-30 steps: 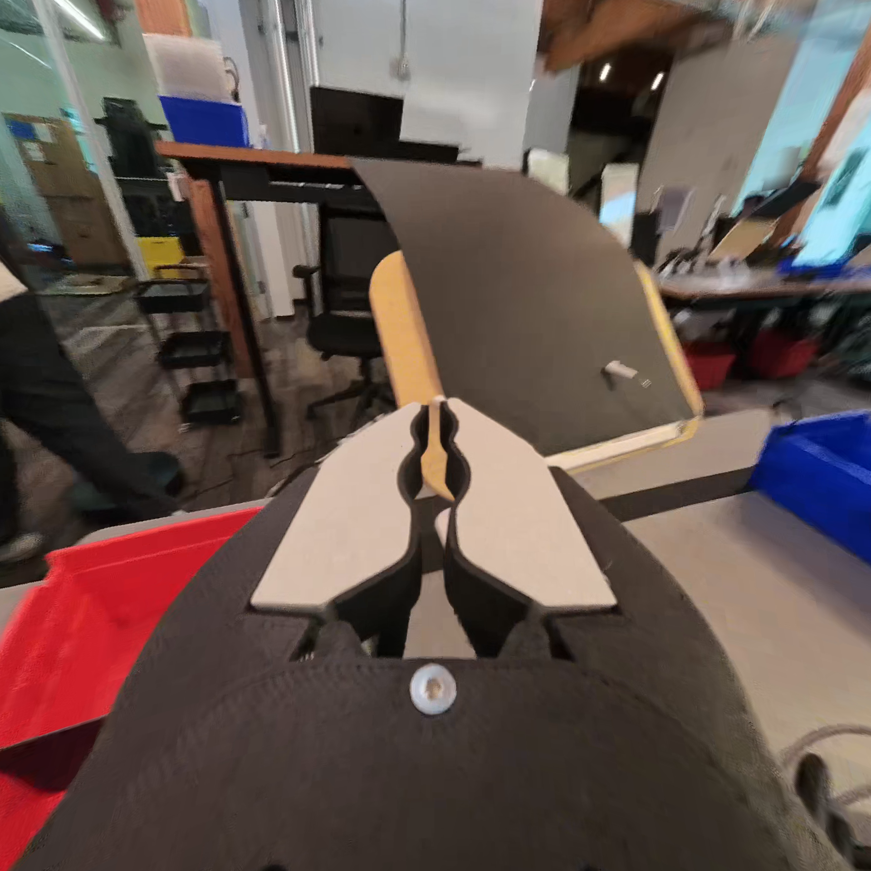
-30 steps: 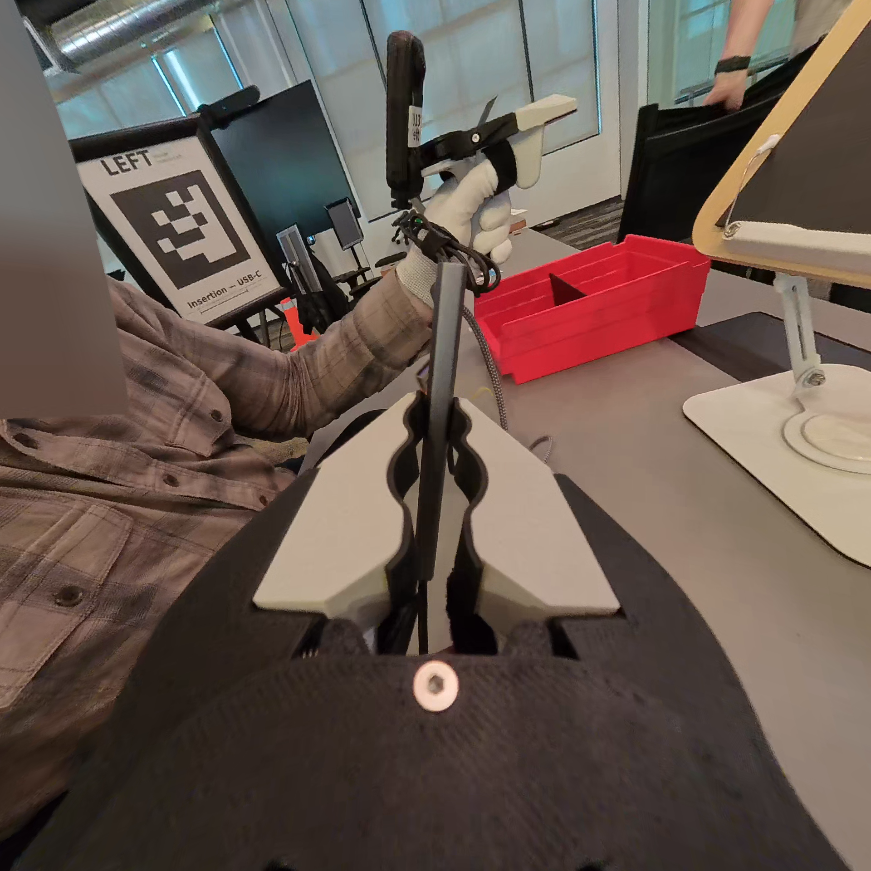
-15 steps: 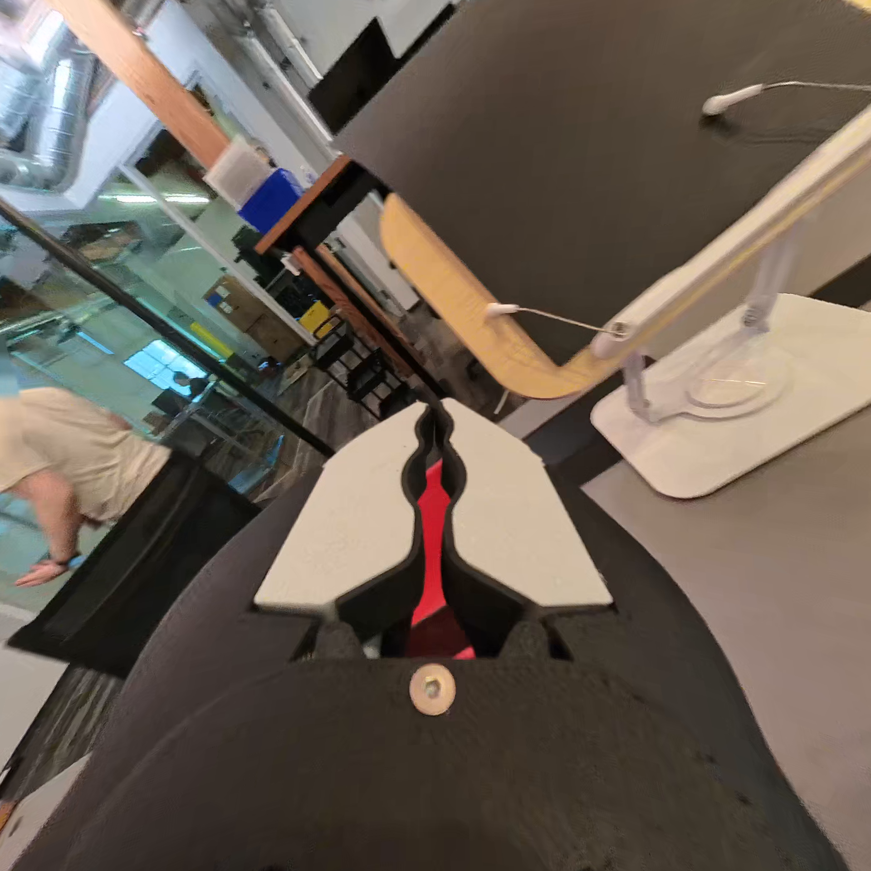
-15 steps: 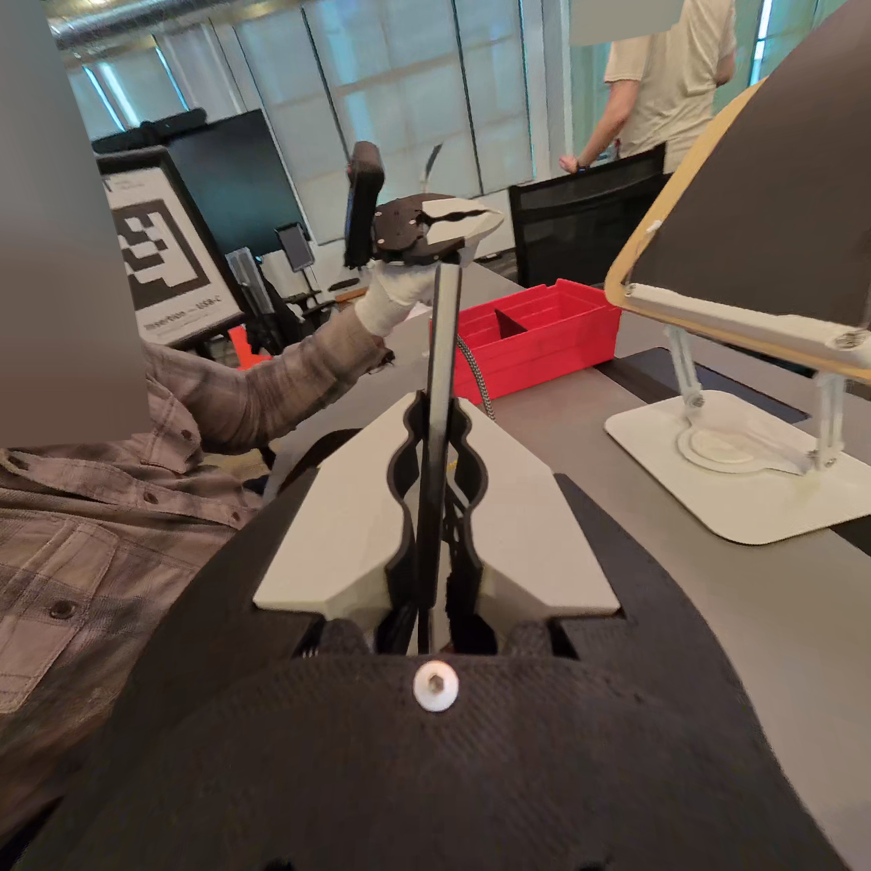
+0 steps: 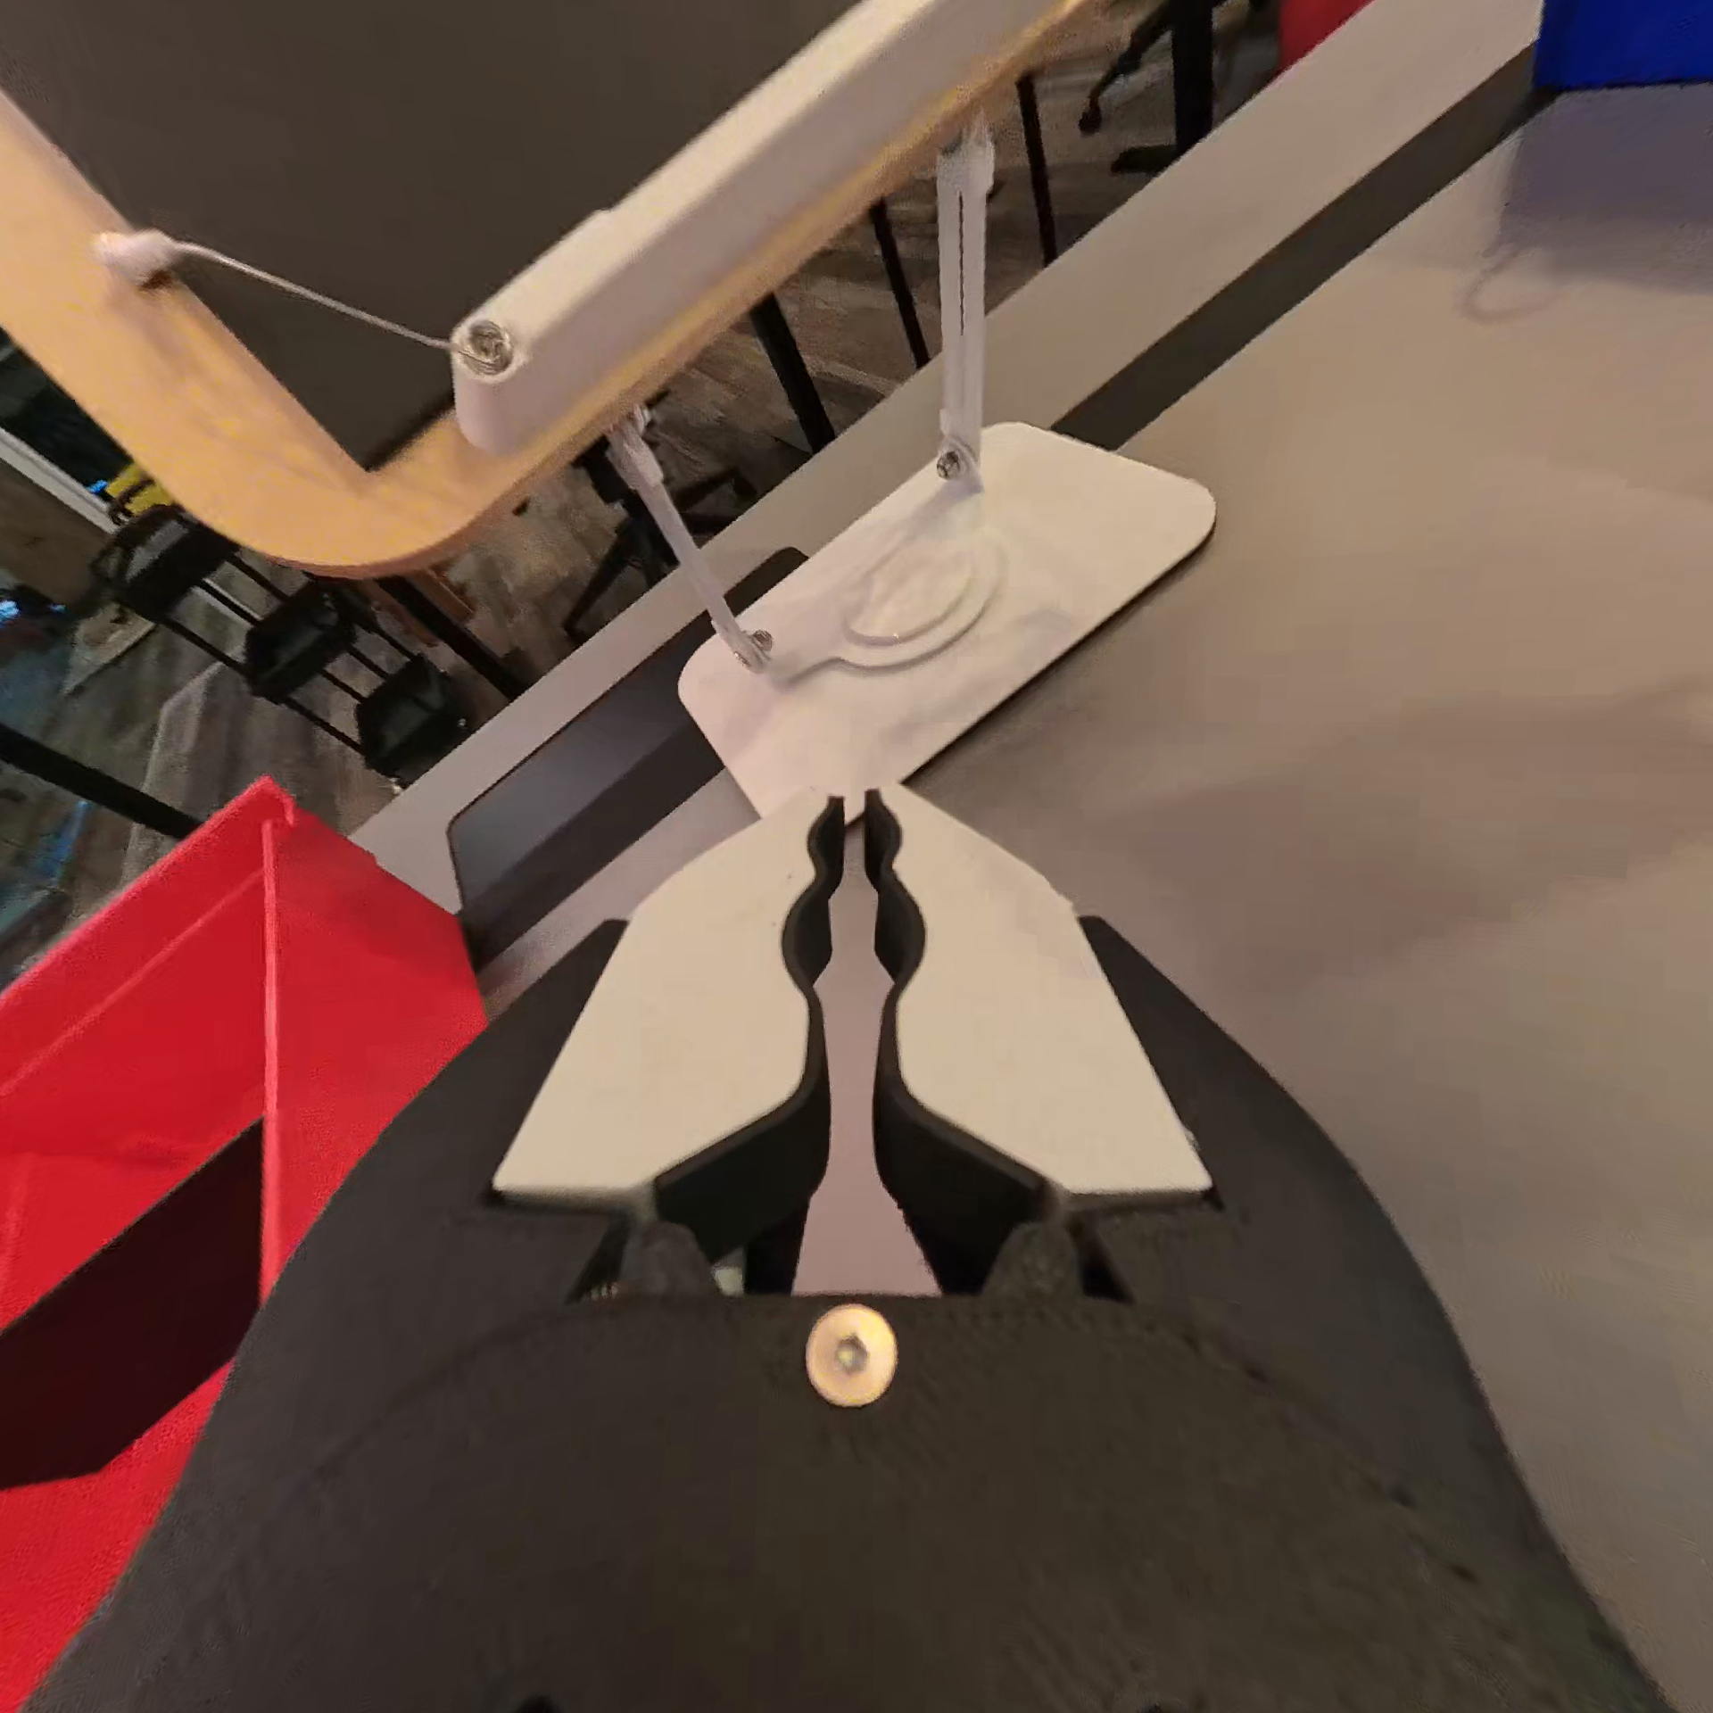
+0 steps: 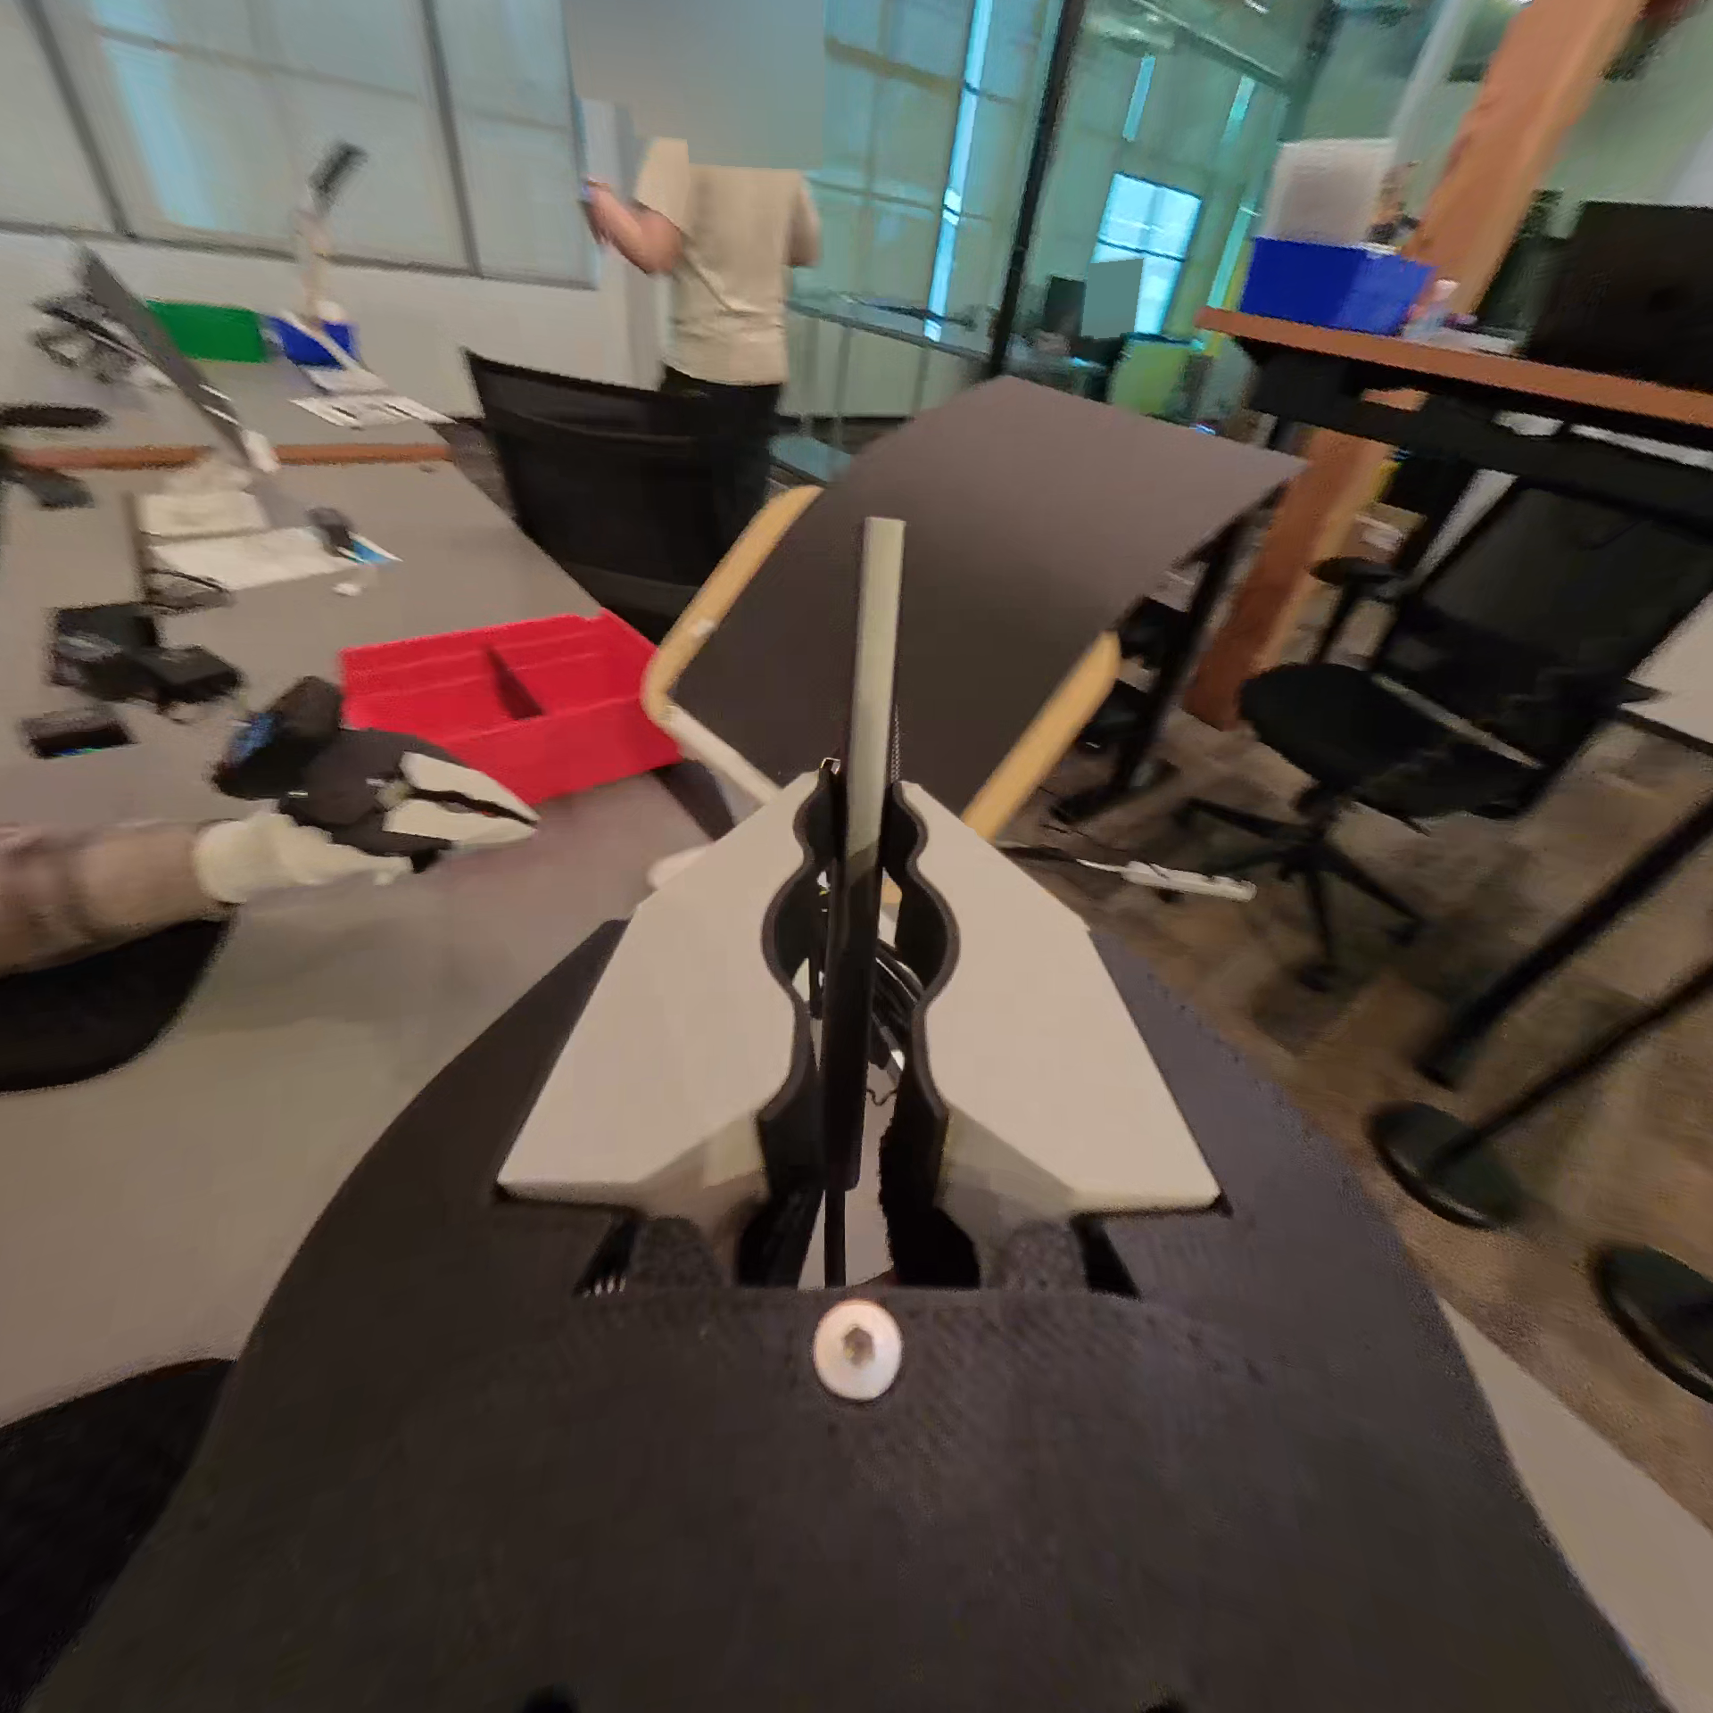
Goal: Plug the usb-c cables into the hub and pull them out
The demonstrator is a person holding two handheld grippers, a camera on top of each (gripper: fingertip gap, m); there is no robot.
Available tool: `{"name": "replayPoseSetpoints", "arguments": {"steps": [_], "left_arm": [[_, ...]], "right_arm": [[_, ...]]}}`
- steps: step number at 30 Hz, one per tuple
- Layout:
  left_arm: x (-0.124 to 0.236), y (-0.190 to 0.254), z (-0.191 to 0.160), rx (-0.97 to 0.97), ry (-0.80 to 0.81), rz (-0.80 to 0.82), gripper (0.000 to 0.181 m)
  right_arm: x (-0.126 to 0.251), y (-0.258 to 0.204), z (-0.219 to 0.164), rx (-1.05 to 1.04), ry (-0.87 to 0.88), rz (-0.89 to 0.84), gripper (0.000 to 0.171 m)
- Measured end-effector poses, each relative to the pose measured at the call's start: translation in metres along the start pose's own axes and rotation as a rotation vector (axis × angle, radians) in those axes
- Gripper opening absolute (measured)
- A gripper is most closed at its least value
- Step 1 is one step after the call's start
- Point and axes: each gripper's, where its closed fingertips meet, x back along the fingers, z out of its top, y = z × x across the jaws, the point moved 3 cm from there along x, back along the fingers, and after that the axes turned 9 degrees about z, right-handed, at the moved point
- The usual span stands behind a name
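My right gripper (image 6: 857,788) is shut on the hub (image 6: 879,649), a slim grey bar that stands edge-on and sticks out past the fingertips. Dark cable strands (image 6: 897,978) show between the fingers behind the hub; I see no plug ends. My left gripper (image 5: 855,799) is shut with a hairline gap at the tips and holds nothing. It hangs low over the grey table (image 5: 1298,927), just short of the white stand base (image 5: 955,630). It also shows in the right wrist view (image 6: 524,816), held by a gloved hand (image 6: 278,857).
A red bin (image 5: 139,1066) sits left of the left gripper, also in the right wrist view (image 6: 575,732). A tilted black board with a wooden edge (image 5: 232,445) rests on the stand. A blue bin (image 5: 1622,37) is far right. A person (image 6: 732,278) stands beyond a black chair (image 6: 602,482). My hands' fingertips stand some 45 centimetres from each other.
The left gripper has come down from a raised pose to low over the table by the red bin. The right gripper has swung to the right, still holding the hub.
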Motion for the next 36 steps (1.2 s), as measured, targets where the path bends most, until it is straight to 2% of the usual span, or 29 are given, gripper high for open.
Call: {"name": "replayPoseSetpoints", "arguments": {"steps": [4,8,12,17,21,29,36], "left_arm": [[-0.005,0.003,-0.006,-0.017,-0.007,-0.003,0.005],[-0.010,0.006,-0.014,-0.001,-0.029,-0.018,0.006],[-0.010,0.007,-0.016,-0.008,-0.029,-0.021,0.007],[-0.012,0.010,-0.019,-0.006,-0.040,-0.030,0.007],[-0.014,0.014,-0.022,-0.009,-0.048,-0.040,0.007],[-0.017,0.014,-0.027,-0.005,-0.063,-0.050,0.007],[-0.018,0.015,-0.028,-0.008,-0.069,-0.054,0.008]], "right_arm": [[0.030,0.050,0.005,0.080,-0.177,-0.203,0.006],[0.052,0.101,-0.029,0.058,-0.391,-0.332,0.006],[0.060,0.131,-0.079,0.018,-0.561,-0.337,0.007],[0.041,0.147,-0.142,-0.026,-0.744,-0.187,0.007],[0.020,0.163,-0.176,-0.098,-0.715,-0.088,0.007],[0.010,0.199,-0.236,-0.320,-0.507,-0.094,0.007],[0.010,0.203,-0.304,-0.308,-0.690,-0.134,0.008]]}}
